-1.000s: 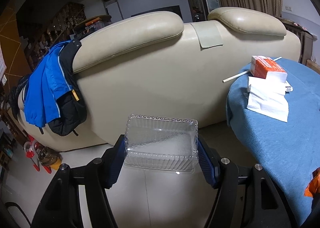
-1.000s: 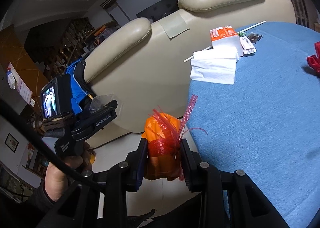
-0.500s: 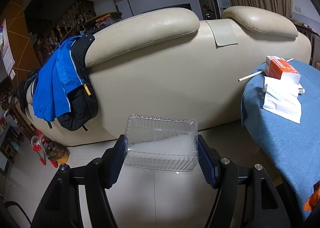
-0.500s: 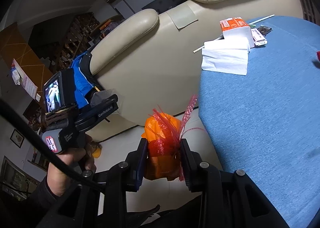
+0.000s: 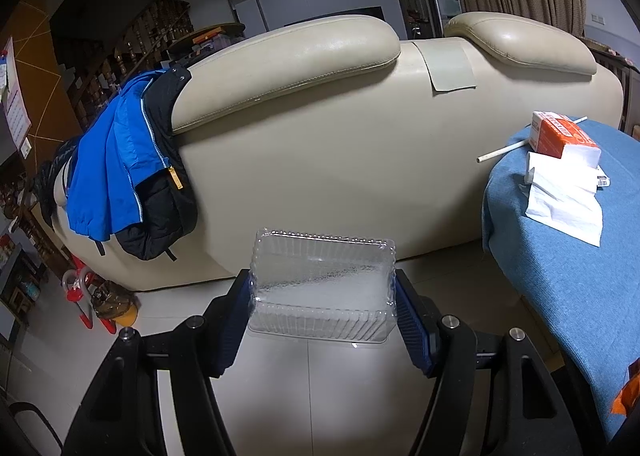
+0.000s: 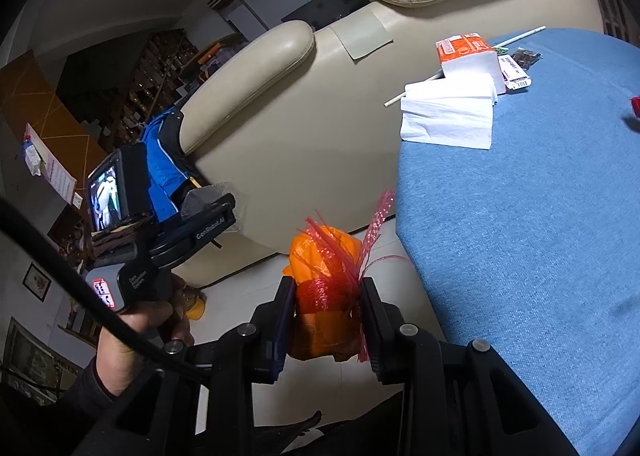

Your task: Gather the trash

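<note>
My left gripper [image 5: 323, 296] is shut on a clear plastic clamshell container [image 5: 322, 288], held above the tiled floor in front of the sofa. My right gripper [image 6: 328, 316] is shut on an orange plastic bag tied with red net [image 6: 326, 276], held off the left edge of the blue table [image 6: 540, 215]. The left gripper [image 6: 212, 211] with its hand also shows at the left of the right wrist view. White napkins [image 6: 448, 115], an orange tissue pack [image 6: 466, 51] and a straw [image 6: 516, 37] lie on the table's far side.
A large beige leather sofa [image 5: 360, 143] fills the background, with a blue and black jacket [image 5: 128, 171] draped over its left end. Red and yellow items [image 5: 100, 304] sit on the floor at the left. Small packets [image 6: 516, 69] lie behind the tissue pack.
Both grippers have drifted left, away from the table; the table has slid toward the right in both views. Both grips are unchanged.
</note>
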### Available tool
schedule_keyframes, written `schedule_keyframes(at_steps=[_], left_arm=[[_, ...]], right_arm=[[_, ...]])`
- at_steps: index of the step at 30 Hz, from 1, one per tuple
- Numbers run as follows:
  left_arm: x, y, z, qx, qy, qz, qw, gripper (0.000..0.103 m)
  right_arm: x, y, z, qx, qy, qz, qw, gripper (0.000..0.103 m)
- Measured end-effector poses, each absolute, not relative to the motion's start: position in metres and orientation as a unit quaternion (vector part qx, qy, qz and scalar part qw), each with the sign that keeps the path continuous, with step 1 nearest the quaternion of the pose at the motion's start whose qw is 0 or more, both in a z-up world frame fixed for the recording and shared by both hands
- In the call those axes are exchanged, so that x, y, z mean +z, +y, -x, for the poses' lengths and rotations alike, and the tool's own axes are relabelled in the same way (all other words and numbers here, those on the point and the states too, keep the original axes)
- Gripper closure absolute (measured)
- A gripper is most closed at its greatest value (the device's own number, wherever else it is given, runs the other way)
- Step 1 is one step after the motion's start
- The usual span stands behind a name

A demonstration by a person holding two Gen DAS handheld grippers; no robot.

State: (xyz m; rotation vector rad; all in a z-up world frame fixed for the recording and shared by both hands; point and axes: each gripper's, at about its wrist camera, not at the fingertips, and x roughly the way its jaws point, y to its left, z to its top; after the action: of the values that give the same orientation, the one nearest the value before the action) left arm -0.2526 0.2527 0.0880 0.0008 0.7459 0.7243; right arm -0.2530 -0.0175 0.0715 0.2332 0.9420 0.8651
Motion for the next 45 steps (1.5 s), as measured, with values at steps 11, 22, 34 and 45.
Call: schedule_keyframes(at_steps=[11, 22, 34, 45], left_arm=[[0.092, 0.25, 0.254, 0.34, 0.353, 0.0, 0.872, 0.034], [0.104, 0.227, 0.246, 0.309, 0.339, -0.018, 0.889, 0.034], [0.106, 0.084, 0.206, 0.104, 0.336, -0.071, 0.933, 0.034], [0.126, -0.107, 0.203, -0.19, 0.322, -0.138, 0.917, 0.034]], right_arm=[[0.083, -0.037, 0.24, 0.366, 0.418, -0.129, 0.821, 0.069], [0.104, -0.045, 0.229, 0.364, 0.388, -0.136, 0.836, 0.069], [0.097, -0.149, 0.252, 0.241, 0.37, -0.166, 0.881, 0.069], [0.072, -0.355, 0.347, -0.06, 0.351, -0.238, 0.904, 0.069]])
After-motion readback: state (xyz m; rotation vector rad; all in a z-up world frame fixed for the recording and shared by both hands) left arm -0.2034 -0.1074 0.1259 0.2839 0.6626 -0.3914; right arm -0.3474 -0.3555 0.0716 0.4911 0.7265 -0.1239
